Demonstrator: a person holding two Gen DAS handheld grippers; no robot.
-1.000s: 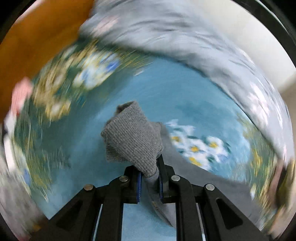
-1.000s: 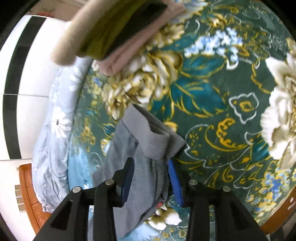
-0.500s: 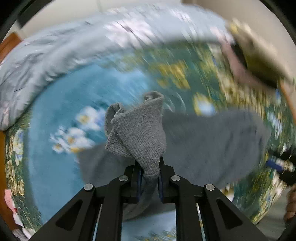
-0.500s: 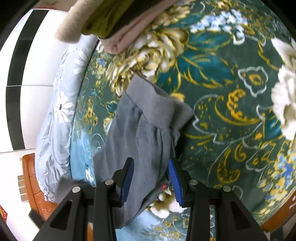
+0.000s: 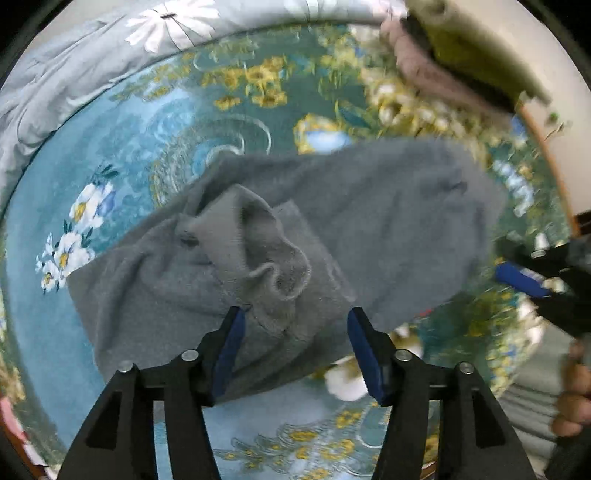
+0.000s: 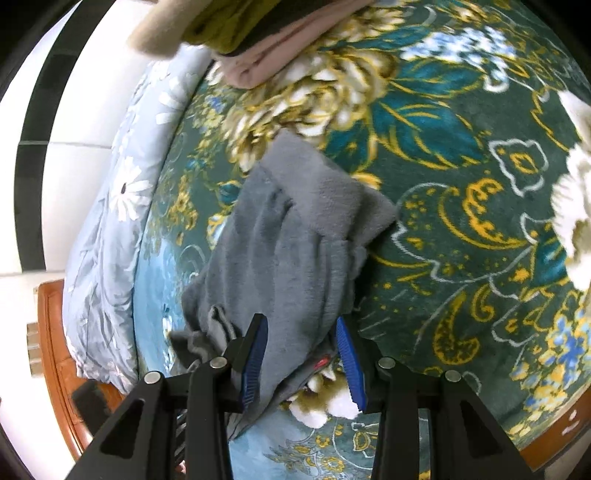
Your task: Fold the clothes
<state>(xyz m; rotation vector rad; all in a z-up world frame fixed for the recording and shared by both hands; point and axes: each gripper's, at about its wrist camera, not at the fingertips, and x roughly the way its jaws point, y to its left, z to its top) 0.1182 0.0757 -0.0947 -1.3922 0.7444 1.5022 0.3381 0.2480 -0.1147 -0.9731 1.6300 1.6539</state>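
Blur smears grey garment (image 5: 388,221) beyond left claw (image 5: 295,350).

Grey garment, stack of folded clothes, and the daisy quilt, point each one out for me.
grey garment (image 6: 295,251): right wrist view, middle of its flat body.
stack of folded clothes (image 6: 258,33): right wrist view, pink and olive layers.
daisy quilt (image 5: 110,48): left wrist view, pale blue fabric beside a white daisy.

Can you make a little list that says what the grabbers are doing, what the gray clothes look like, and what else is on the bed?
left gripper: open, holding nothing
right gripper: open, above the garment's edge
gray garment: lying on the blanket, ribbed cuff flopped on top
blanket: green and blue, floral
folded pile: pink, dark, olive and beige layers
quilt: pale blue, daisies
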